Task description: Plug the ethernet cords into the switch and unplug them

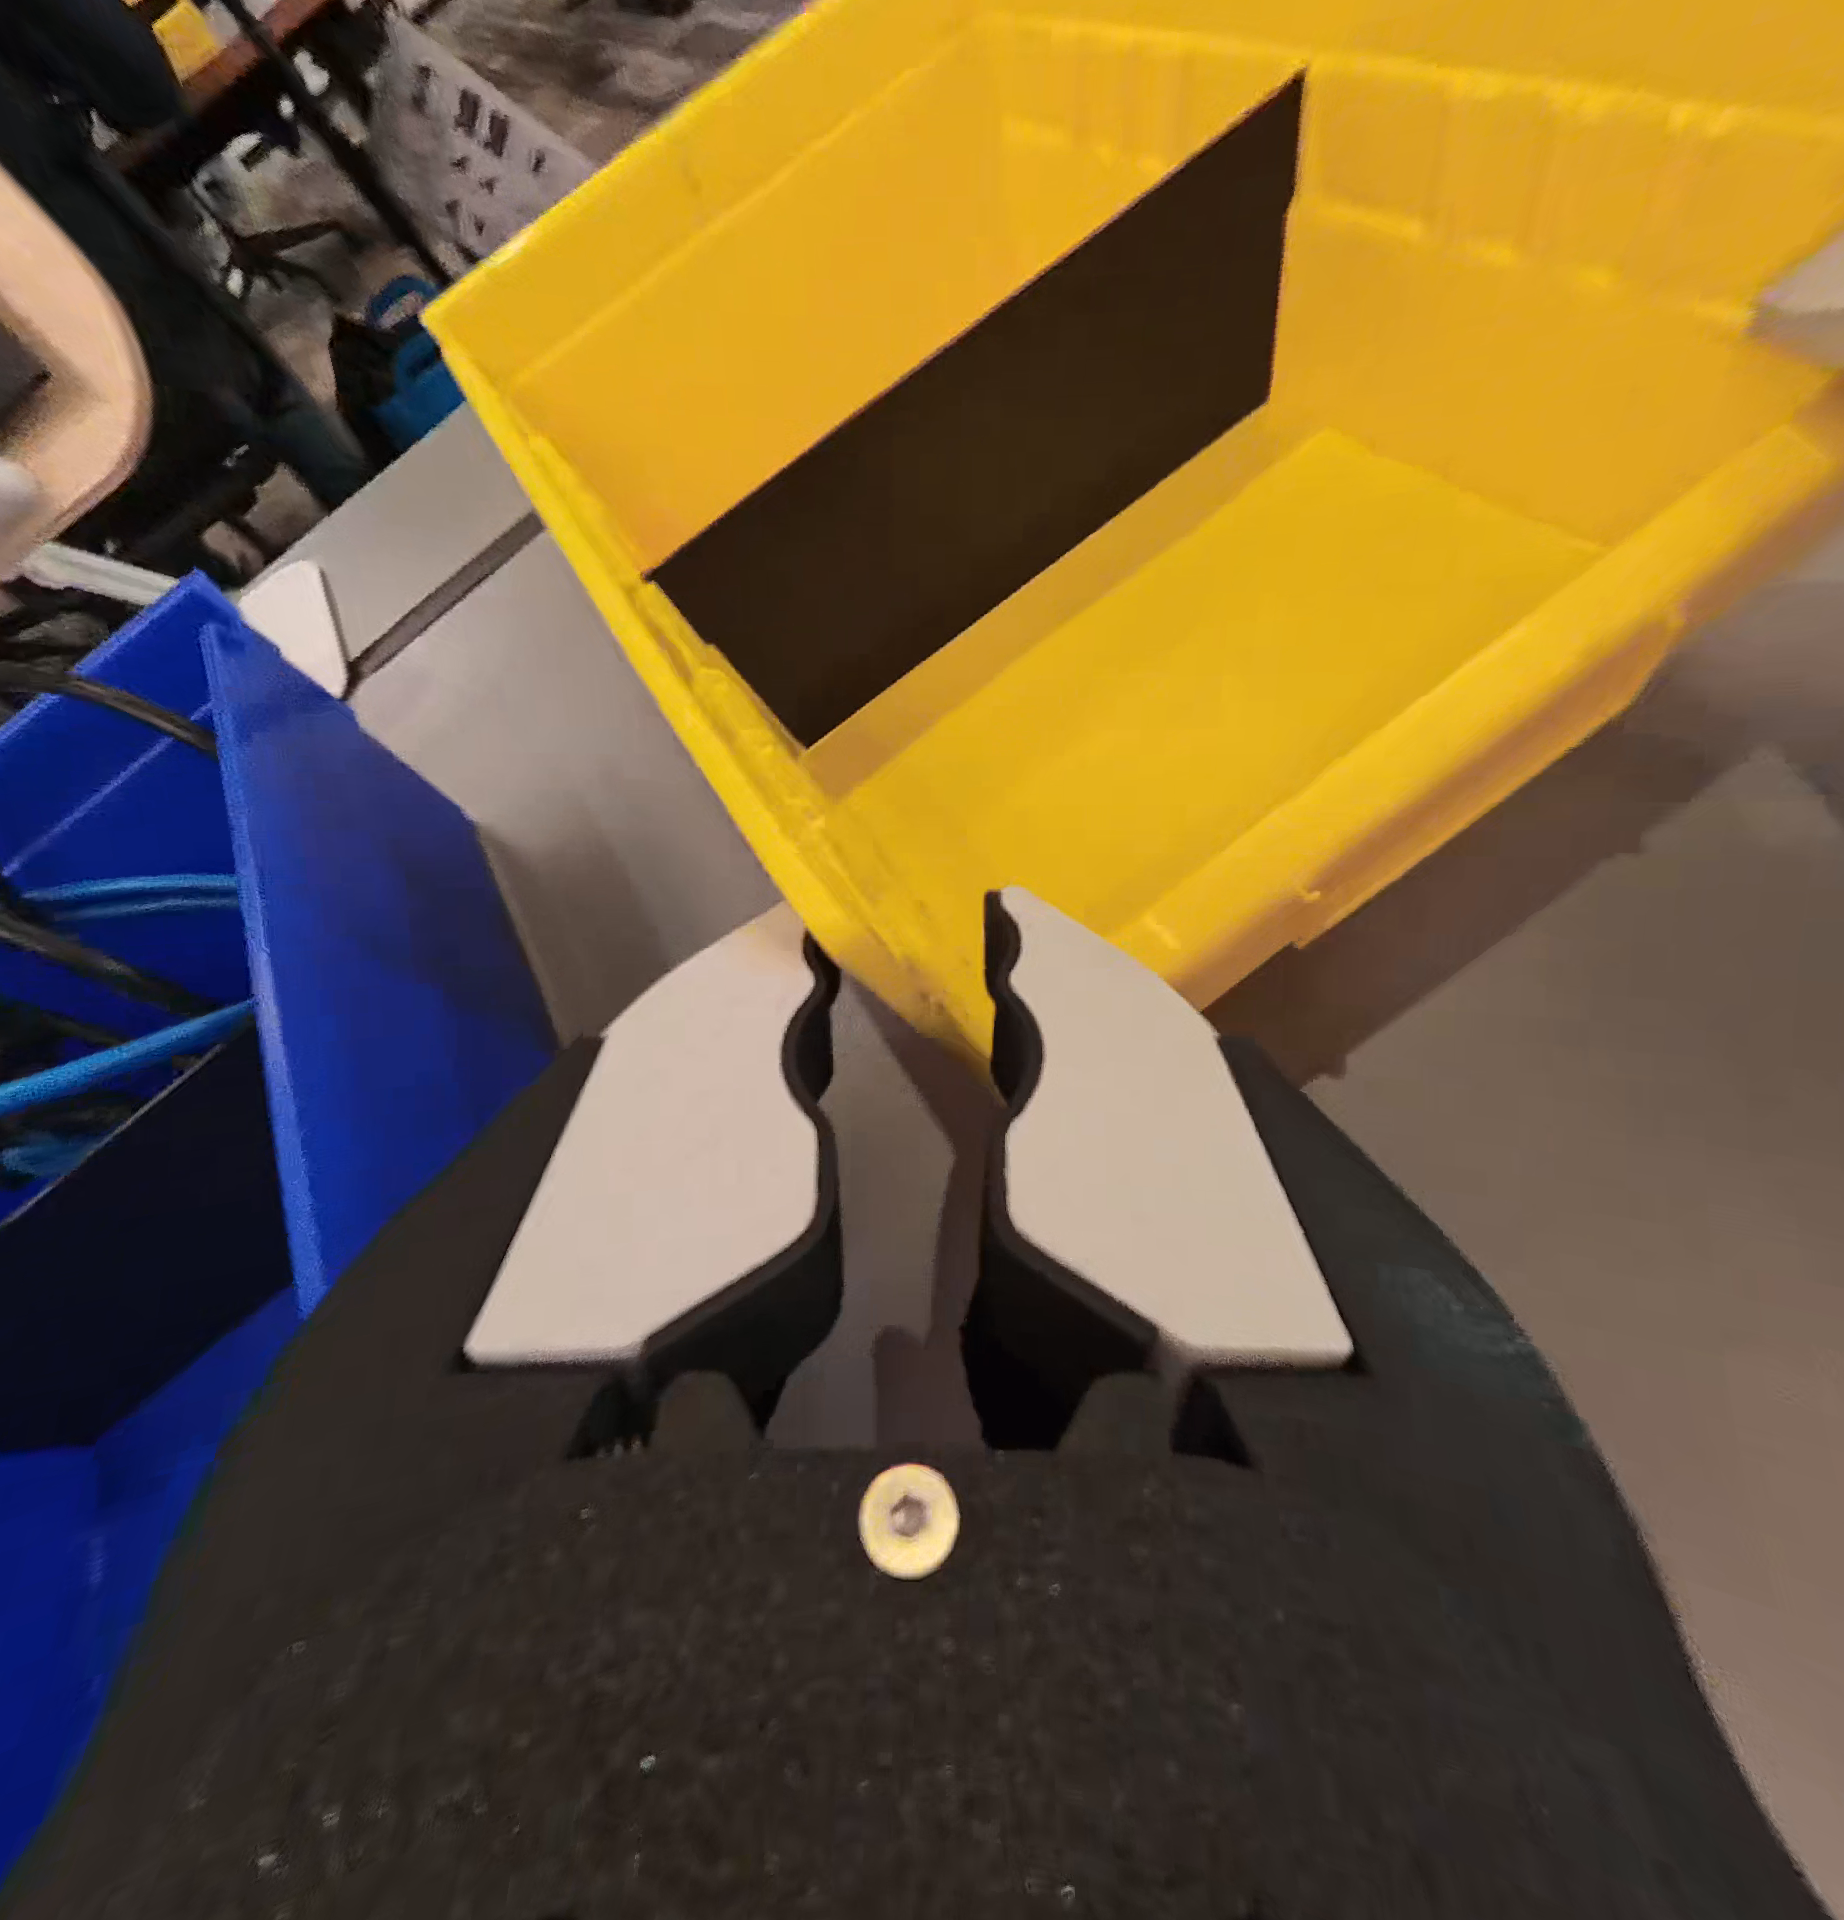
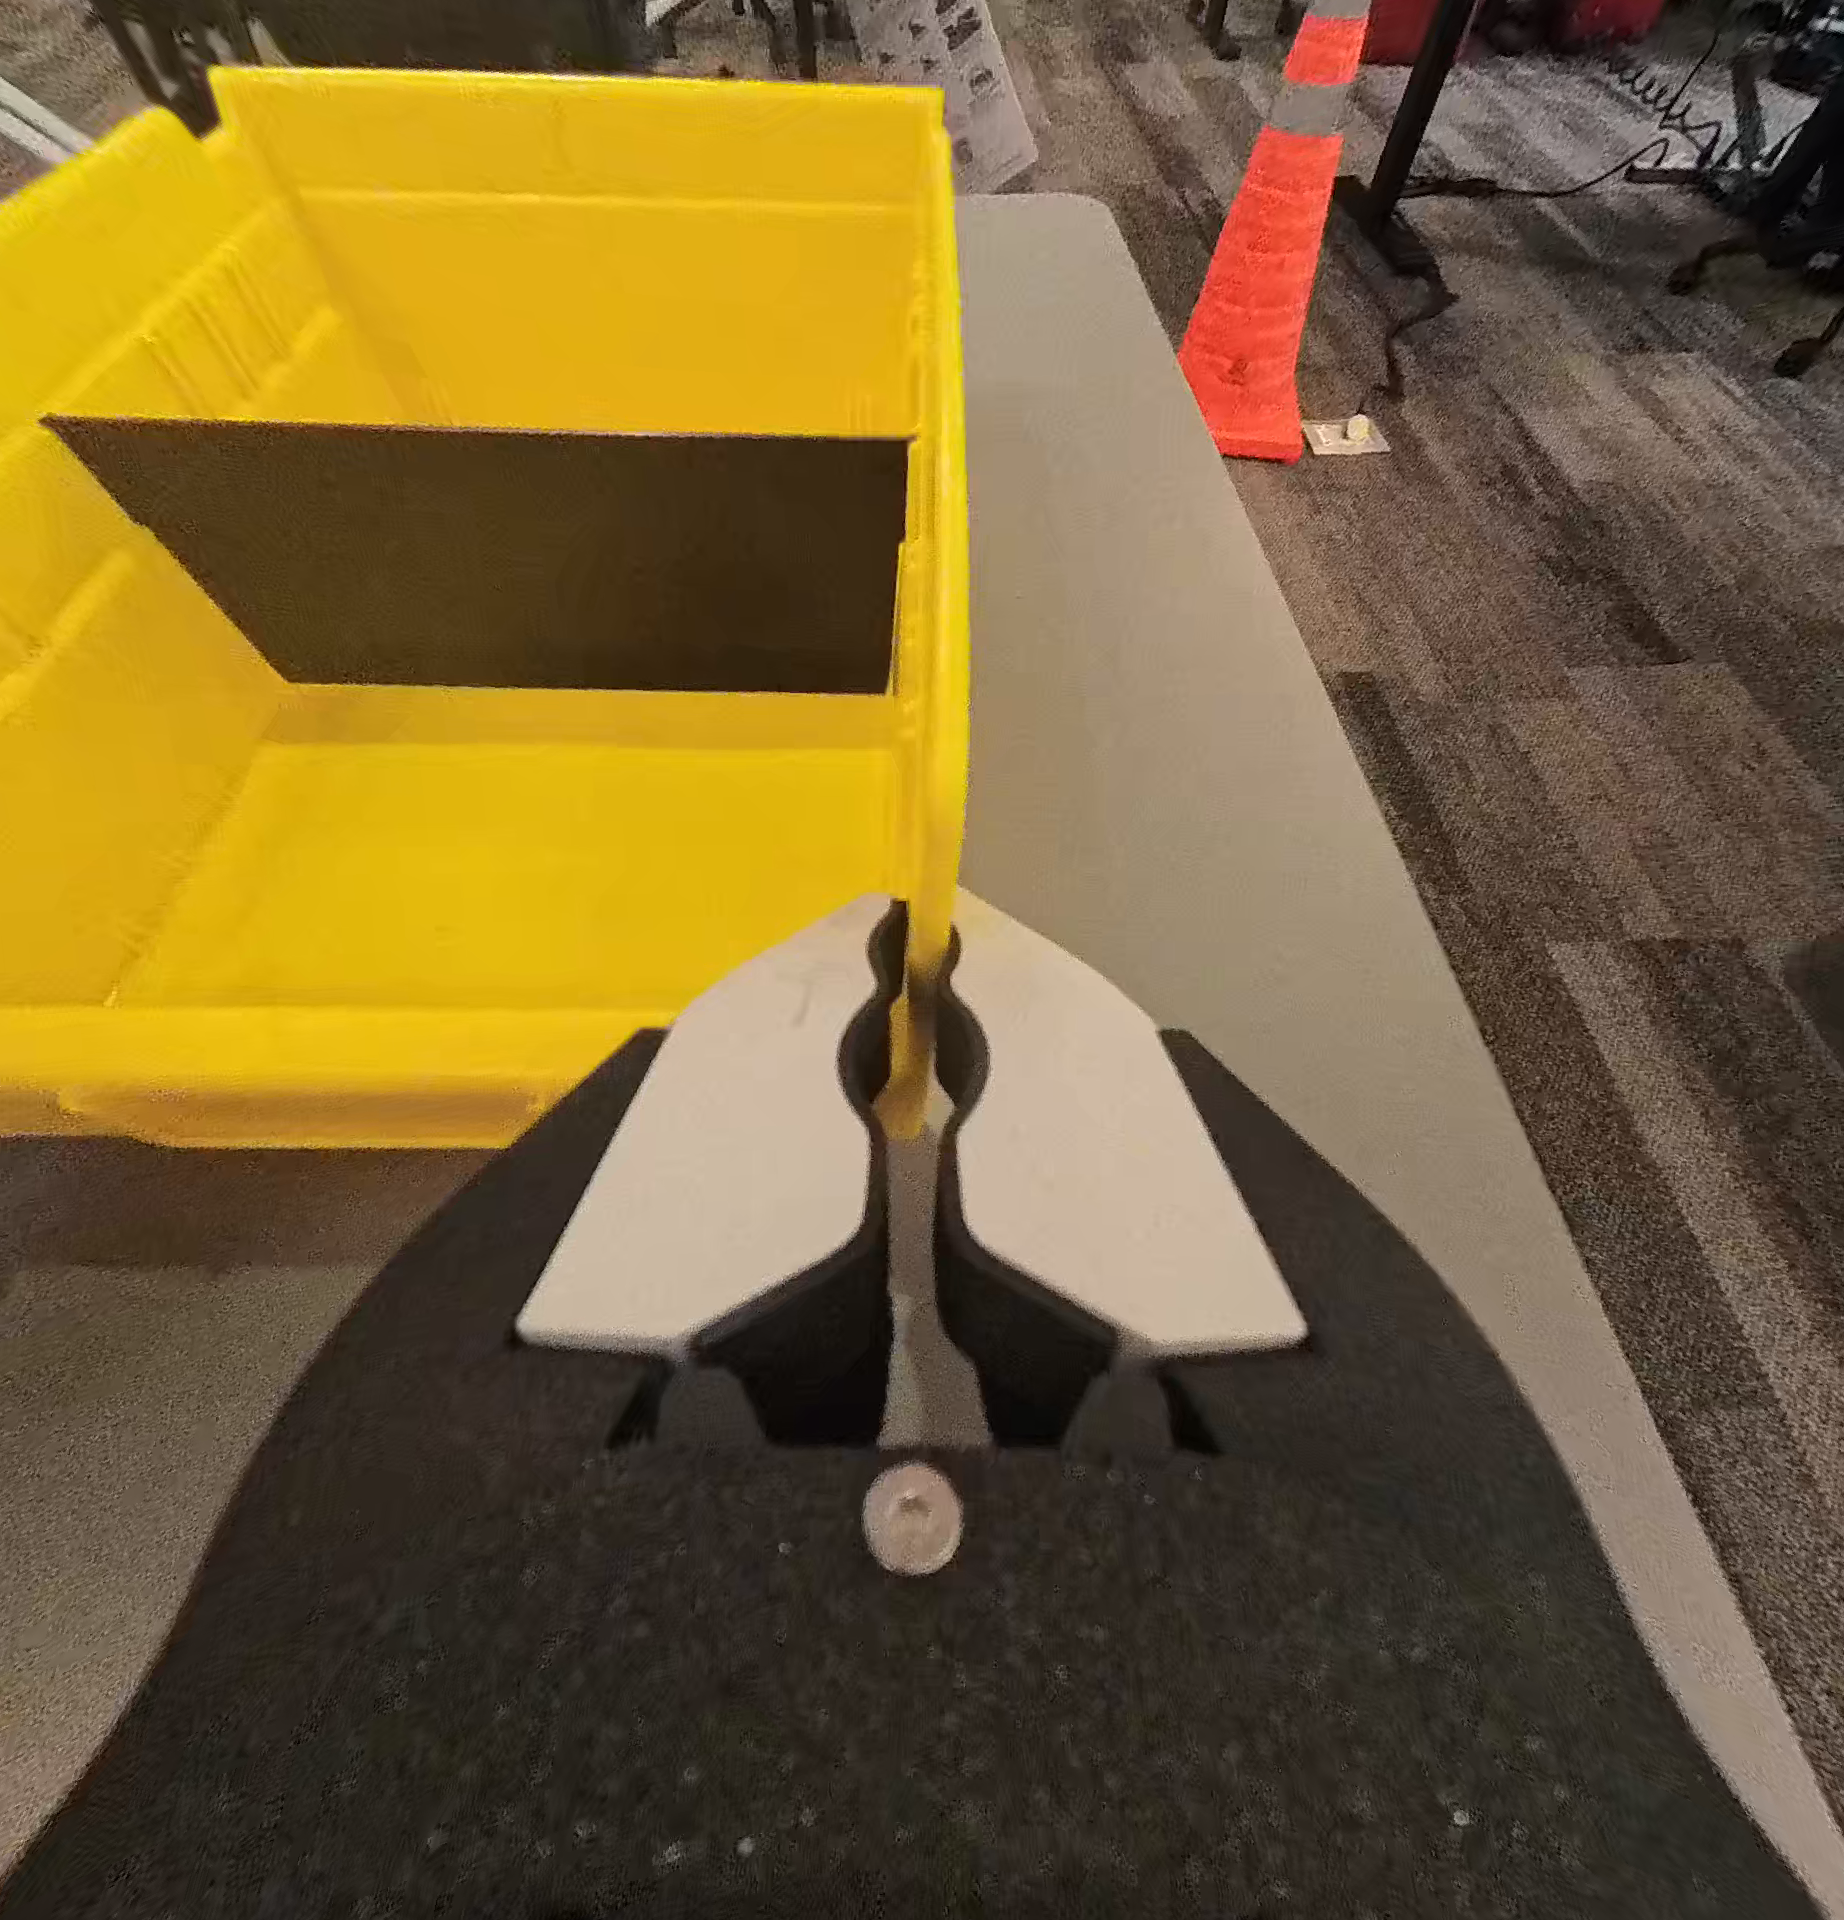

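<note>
An empty yellow bin (image 1: 1157, 644) with a black divider (image 1: 1001, 416) stands tilted on the grey table. My left gripper (image 1: 902, 925) is open, its tips at the bin's near corner, with the corner edge close to the right finger. In the right wrist view, my right gripper (image 2: 923, 920) is shut on the right side wall of the yellow bin (image 2: 430, 831). Blue ethernet cords (image 1: 97, 1049) and black cables lie in a blue bin (image 1: 357, 935) at the left. No switch is in view.
The grey table (image 2: 1105, 623) ends just right of the yellow bin, with carpet floor beyond. An orange cone (image 2: 1271, 260) and chair and desk legs stand on the floor. A person's arm (image 1: 56, 343) shows at the far left behind the blue bin. The left gripper's tips are roughly 20 cm from the right gripper's.
</note>
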Demonstrator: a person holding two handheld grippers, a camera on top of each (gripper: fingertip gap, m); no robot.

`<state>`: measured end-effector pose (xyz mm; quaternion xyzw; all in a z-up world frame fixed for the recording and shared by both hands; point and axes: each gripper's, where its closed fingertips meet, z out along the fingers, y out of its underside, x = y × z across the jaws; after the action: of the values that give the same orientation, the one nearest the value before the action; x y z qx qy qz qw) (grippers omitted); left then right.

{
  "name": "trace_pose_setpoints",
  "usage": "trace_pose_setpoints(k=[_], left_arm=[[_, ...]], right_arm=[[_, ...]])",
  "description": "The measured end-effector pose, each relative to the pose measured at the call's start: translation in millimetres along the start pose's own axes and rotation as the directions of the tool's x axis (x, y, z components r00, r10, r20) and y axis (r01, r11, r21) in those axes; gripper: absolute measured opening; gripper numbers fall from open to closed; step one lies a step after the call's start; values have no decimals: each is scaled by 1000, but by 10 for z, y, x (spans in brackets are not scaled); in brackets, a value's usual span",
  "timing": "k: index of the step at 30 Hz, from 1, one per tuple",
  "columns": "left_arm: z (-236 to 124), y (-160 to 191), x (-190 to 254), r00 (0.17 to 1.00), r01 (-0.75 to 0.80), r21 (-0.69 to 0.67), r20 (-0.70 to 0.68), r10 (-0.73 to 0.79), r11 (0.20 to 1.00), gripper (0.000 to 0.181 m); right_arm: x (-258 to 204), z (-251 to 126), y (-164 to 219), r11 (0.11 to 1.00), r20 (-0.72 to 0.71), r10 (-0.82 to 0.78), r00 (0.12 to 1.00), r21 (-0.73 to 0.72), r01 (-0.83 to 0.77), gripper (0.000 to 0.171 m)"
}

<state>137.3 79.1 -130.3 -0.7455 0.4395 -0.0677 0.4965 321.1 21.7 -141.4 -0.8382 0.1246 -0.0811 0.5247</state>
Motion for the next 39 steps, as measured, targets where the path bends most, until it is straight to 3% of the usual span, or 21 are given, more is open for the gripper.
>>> trace_pose_setpoints(k=[2,6,9,12,15,17,19,21,26,28,31,35,39], left_arm=[[-51,33,54,998,-54,-44,-33,53,998,35],[-562,-169,4,990,50,102,-136,-36,994,30],[-1060,-182,-291,976,131,179,-195,-96,975,37],[-1429,69,-992,979,194,212,-101,-176,958,40],[-1692,613,-1827,951,273,170,100,-292,947,36],[-1790,1010,-2145,918,352,131,147,-369,927,36],[-1805,1381,-2292,881,435,80,169,-443,897,36],[-1752,1578,-2292,856,494,62,139,-498,867,37],[-1456,1653,-2194,860,501,45,84,-503,864,38],[-1321,1633,-2184,868,487,43,88,-489,872,35],[-1146,1715,-2194,870,479,-15,142,-472,878,5],[-1150,1720,-2251,871,458,-43,222,-439,888,4],[-1346,1736,-2546,846,469,21,276,-456,883,3]], right_arm=[[30,-40,-6,999,-30,-40,999,-14,39,7],[169,-290,-158,994,-112,-110,988,-8,110,34],[31,-541,-387,990,-118,-140,983,15,142,34],[-523,-712,-603,987,-32,-149,988,60,150,36],[-1399,-755,-584,988,142,-146,979,65,138,40],[-2035,-754,-490,996,290,-88,953,46,78,43],[-2577,-715,-361,1000,403,-12,915,3,12,50],[-2882,-613,-214,999,418,3,909,-45,17,55],[-3043,-375,-85,997,325,9,946,-77,17,50],[-3004,-256,-6,994,268,27,963,-113,3,38],[-3016,-122,59,983,226,104,969,-169,-66,9],[-3005,-97,26,983,92,8,996,-181,9,2],[-3319,-191,-154,992,143,11,990,-126,7,2]])
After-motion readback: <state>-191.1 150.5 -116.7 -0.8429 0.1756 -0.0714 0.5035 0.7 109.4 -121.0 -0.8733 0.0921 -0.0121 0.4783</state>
